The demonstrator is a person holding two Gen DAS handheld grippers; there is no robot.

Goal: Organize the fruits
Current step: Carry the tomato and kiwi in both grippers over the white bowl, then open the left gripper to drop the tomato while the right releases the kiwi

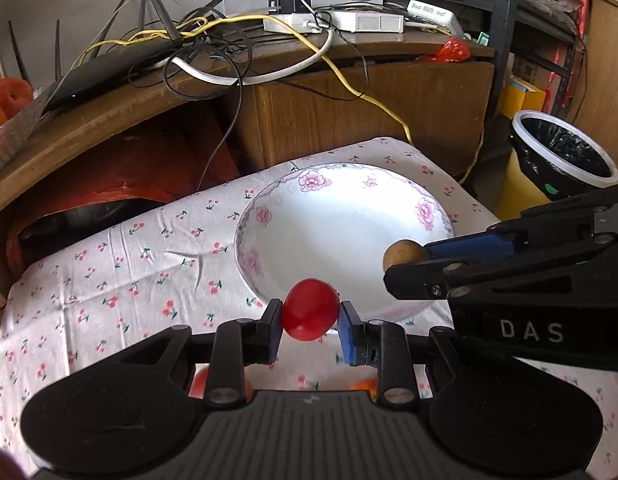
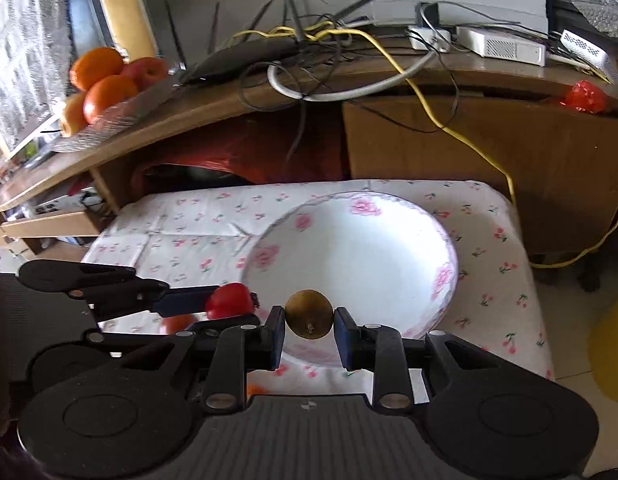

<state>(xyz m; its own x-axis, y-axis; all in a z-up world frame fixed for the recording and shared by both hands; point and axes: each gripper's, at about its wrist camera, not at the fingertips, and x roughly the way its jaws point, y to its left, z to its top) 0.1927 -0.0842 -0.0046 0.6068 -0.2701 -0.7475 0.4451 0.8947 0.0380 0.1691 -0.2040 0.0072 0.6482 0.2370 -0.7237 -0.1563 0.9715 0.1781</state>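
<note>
My left gripper is shut on a small red fruit, held just above the near rim of a white floral bowl. My right gripper is shut on a brown kiwi, also at the near rim of the bowl. In the left wrist view the right gripper comes in from the right with the kiwi. In the right wrist view the left gripper reaches in from the left with the red fruit. The bowl holds nothing.
The bowl sits on a cherry-print cloth over a small table. Orange fruit pieces lie on the cloth under my left gripper. Behind is a wooden desk with cables, a router and a dish of oranges and an apple. A lined bin stands right.
</note>
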